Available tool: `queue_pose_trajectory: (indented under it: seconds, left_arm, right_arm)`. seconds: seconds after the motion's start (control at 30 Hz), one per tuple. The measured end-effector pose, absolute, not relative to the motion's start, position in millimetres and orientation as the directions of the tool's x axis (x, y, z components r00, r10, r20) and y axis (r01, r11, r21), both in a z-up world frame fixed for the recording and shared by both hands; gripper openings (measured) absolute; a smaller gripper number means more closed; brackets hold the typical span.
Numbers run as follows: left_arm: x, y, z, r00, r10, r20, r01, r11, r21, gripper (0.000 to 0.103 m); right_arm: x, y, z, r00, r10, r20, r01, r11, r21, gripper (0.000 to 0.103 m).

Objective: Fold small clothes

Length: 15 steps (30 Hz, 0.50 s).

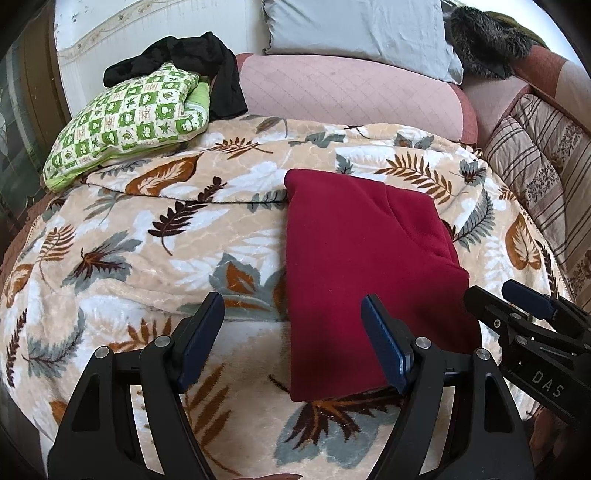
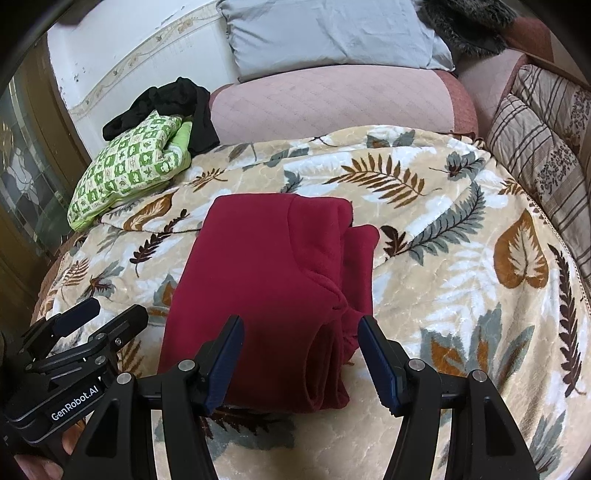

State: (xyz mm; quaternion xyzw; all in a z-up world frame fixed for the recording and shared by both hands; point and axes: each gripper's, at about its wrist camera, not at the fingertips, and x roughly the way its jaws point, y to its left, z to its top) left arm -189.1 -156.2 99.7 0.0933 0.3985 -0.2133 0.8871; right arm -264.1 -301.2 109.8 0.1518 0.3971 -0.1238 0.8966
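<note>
A dark red fleece garment [image 1: 362, 266] lies folded into a long rectangle on the leaf-patterned blanket [image 1: 147, 236]; in the right wrist view [image 2: 266, 273] its layered folds show along the right edge. My left gripper [image 1: 295, 339] is open and empty above the garment's near left edge. My right gripper [image 2: 301, 354] is open and empty above the garment's near right corner. Each gripper shows in the other's view, the right one [image 1: 517, 306] at lower right, the left one [image 2: 99, 317] at lower left.
A green checked pillow [image 1: 129, 118] with a black garment [image 1: 199, 62] on it lies at the far left. A pink sofa cushion [image 1: 347, 92] and grey pillow [image 1: 362, 29] stand behind. Striped cushions [image 1: 535, 166] line the right side.
</note>
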Motion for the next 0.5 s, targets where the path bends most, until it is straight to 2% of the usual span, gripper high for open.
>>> queue_pose_trajectory:
  seconds: [0.37, 0.5]
  left_arm:
    - [-188.7, -156.1, 97.6, 0.595, -0.321, -0.737, 0.457, 0.889, -0.019, 0.076]
    - [-175.4, -149.7, 88.9, 0.567, -0.323, -0.758, 0.453, 0.891, -0.041, 0.076]
  right_arm:
    - [-259.6, -300.8, 102.1, 0.643, -0.086, -0.761, 0.336, 0.925, 0.179, 0.062]
    - [-258.0, -300.5, 97.9, 0.637, -0.083, -0.766, 0.330, 0.928, 0.174, 0.062]
